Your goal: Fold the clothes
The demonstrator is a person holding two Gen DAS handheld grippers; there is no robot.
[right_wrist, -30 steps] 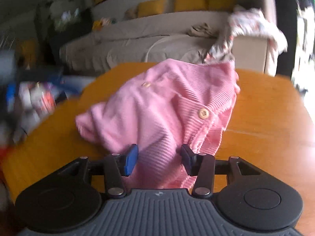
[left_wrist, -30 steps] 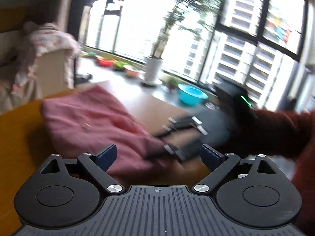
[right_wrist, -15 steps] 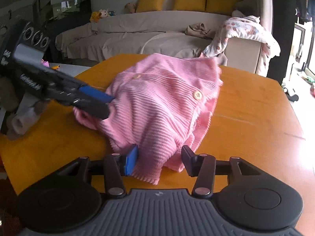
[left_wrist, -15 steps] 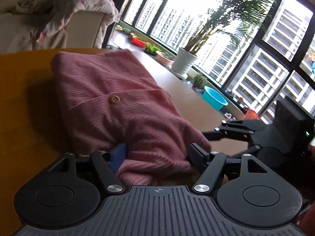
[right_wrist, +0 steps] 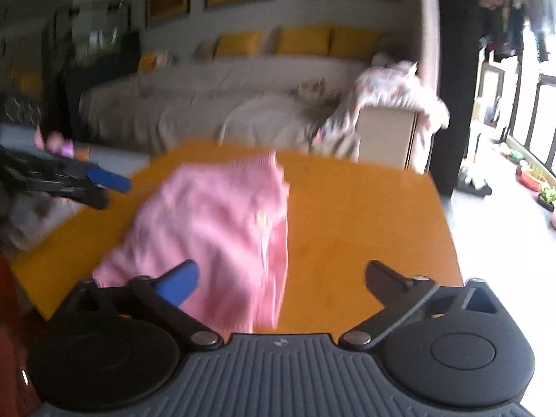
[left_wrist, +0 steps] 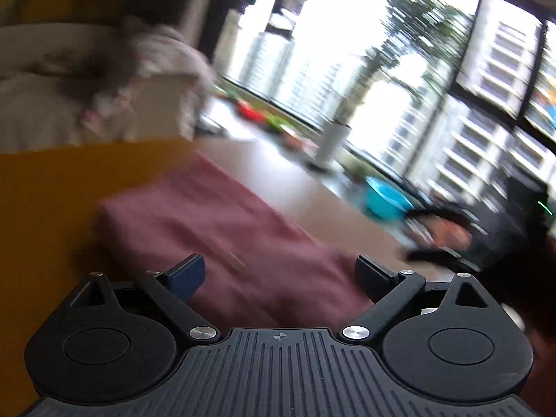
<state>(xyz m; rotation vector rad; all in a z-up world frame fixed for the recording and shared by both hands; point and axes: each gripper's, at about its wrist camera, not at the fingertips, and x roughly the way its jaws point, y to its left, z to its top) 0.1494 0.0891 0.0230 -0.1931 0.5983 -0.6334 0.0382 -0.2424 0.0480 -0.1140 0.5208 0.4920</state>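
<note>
Both pictures are blurred. The pink garment is seen lying in a folded bundle on the orange table, toward the left half of the tabletop in the right wrist view, with its near edge reaching down between the fingers of the right gripper.

The right gripper's jaws have just been opening and are now spread wide. The blue-padded left finger is seen over the near corner of the cloth, while the other finger stands over bare table, well to the right of the garment. No pad is pressed on the fabric; nothing is gripped. Whether the blue pad brushes the cloth cannot be told through the blur.

The left gripper is likewise spread wide, its jaws having just been opening. In its own view the garment appears darker, a dull red-pink, and stretches away from between the fingers toward the far left. The cloth lies between the two pads without being pinched by either.

In the right wrist view the left gripper is seen at the far left edge, just beside the garment's left side and apart from it. In the left wrist view the right gripper is a dark blur at the right.
</note>
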